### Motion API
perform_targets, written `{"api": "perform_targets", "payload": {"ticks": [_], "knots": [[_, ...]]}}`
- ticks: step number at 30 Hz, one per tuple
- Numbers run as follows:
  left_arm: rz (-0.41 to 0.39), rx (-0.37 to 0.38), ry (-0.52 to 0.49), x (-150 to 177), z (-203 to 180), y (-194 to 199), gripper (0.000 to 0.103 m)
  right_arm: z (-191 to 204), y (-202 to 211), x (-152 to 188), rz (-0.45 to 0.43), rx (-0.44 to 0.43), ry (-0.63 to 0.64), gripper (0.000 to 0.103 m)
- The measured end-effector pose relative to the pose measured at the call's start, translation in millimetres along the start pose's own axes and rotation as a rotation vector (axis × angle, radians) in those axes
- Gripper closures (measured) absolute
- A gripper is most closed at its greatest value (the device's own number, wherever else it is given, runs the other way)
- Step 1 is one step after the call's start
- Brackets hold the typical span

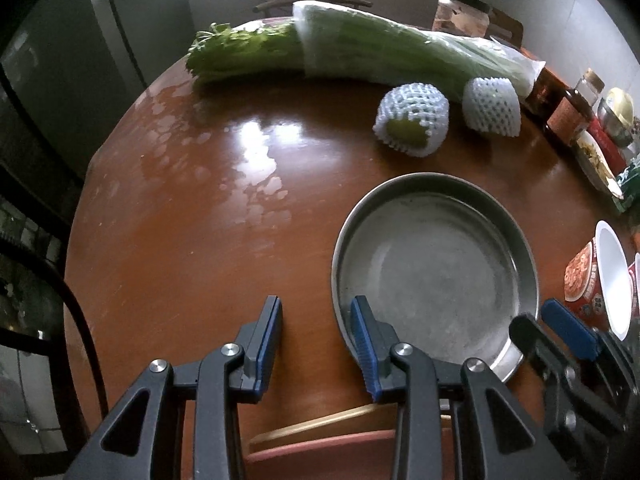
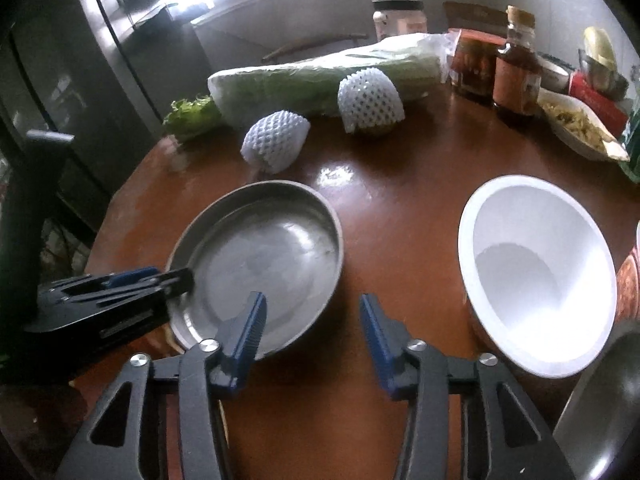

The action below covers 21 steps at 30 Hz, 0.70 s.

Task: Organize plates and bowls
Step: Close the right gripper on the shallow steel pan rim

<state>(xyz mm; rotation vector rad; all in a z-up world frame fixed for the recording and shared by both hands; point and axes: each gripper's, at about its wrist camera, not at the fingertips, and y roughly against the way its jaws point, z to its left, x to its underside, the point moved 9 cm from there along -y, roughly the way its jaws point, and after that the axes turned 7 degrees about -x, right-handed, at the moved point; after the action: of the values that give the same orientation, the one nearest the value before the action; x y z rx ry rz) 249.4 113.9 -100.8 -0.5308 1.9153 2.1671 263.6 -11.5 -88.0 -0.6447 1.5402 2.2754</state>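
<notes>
Two open grippers: left gripper (image 1: pixel 316 320) straddles steel plate (image 1: pixel 436 276) rim.

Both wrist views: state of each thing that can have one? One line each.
metal plate: empty, flat on the table, left rim between the jaws of the left hand-held gripper.
white bowl: empty, tilted, ungripped.
left hand-held gripper: open, astride the plate rim.
right hand-held gripper: open, near rim of the plate between its jaws.
glass jar: lid on.
sauce bottle: capped, upright.
</notes>
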Motion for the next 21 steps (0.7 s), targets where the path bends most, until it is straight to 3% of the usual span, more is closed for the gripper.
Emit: {"api": "perform_targets", "payload": {"ticks": [8, 14, 21], "knots": [[-0.006, 0.017, 0.006, -1, -1, -2, 0.066, 0, -18, -1, 0.035, 0.018, 0.051, 0.078], [-0.013, 0.008, -0.007, -2, -1, -2, 0.066, 3, -21, -3, 0.018, 0.029, 0.088, 0.079], [-0.020, 0.056, -0.031, 0, -18, 3, 0.066, 11, -18, -5, -0.001, 0.011, 0.112, 0.080]]}}
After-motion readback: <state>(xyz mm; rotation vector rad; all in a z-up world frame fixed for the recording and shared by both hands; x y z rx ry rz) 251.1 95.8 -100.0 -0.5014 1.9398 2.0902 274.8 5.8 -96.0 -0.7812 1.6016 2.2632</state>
